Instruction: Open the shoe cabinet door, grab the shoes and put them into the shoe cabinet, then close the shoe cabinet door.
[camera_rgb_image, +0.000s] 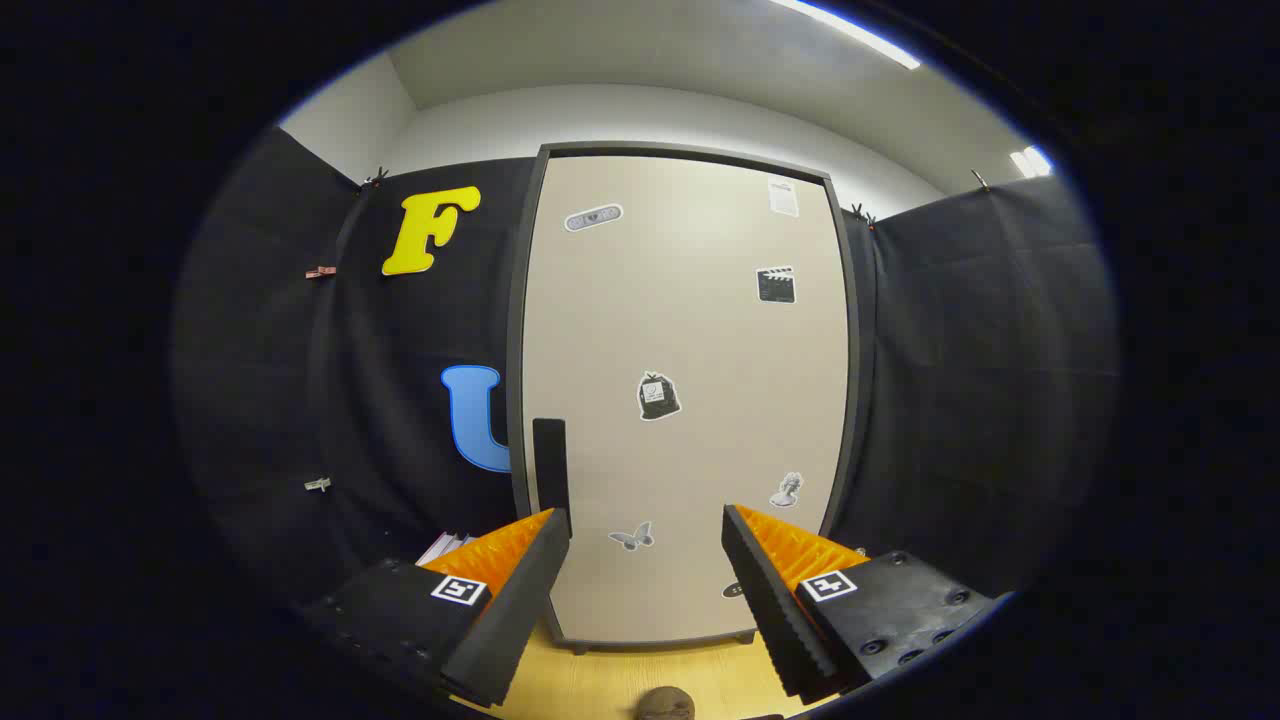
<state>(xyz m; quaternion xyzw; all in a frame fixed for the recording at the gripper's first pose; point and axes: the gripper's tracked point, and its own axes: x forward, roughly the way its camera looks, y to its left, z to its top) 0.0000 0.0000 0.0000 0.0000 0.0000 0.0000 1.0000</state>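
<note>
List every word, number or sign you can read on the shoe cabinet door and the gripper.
Shoe cabinet door: no readable text.
Oval sticker near its top: print too small to read.
White label at its top corner: too blurred to read.
Other stickers: pictures, no words.
Gripper, open before the door: square coded markers, no words.

Shoe cabinet door (685, 400): stickers too small to read.
Dark handle (549, 462): lower end hidden behind one finger of gripper (645, 545), jaws apart, empty.
Brown rounded object (666, 705) on wooden floor (640, 670): cut off, kind unclear.
Pale items (446, 546) beside cabinet: mostly hidden, unidentifiable.
</note>
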